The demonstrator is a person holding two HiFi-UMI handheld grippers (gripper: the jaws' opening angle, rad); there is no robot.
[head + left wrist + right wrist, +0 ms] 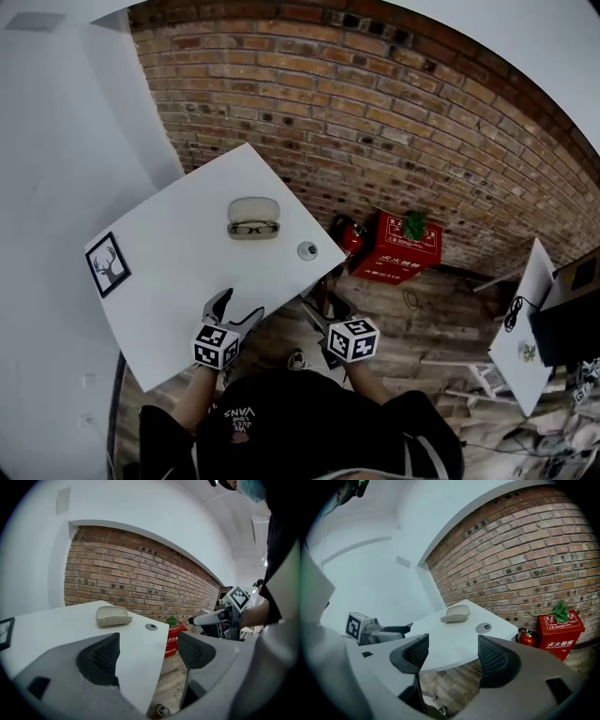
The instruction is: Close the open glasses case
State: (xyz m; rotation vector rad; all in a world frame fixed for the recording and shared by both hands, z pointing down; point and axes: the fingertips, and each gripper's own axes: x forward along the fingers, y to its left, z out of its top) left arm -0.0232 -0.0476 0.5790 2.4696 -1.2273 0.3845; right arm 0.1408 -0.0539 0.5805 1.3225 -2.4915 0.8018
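While left claw (236,307) and right claw (317,315) gape empty, a grommet (307,249) sits near the open glasses case (253,219).

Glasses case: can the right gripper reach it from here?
Probably yes. The right gripper, open and empty, hangs off the near edge of the table, and only bare top lies between it and the glasses case.
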